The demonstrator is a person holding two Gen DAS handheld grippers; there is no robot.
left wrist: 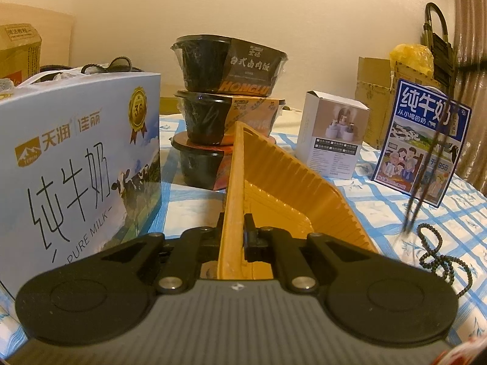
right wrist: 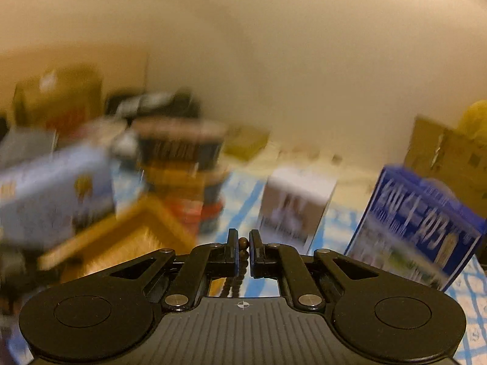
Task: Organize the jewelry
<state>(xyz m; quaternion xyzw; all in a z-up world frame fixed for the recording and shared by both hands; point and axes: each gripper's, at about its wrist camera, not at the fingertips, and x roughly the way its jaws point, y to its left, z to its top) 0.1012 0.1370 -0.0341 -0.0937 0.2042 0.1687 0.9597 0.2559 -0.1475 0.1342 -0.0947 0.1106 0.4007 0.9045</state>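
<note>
My left gripper pinches the tilted orange ribbed plastic tray's rim; my right gripper clamps the dark wooden bead strand, hanging.

An orange-tan ribbed tray filled the centre of the left wrist frame. Under it lay a white cloth with a light-blue check. At left stood a pale blue milk box with black lettering and a gold seal. At lower right lay dark brown beads. Black bowls carried orange bands at upper centre.
</note>
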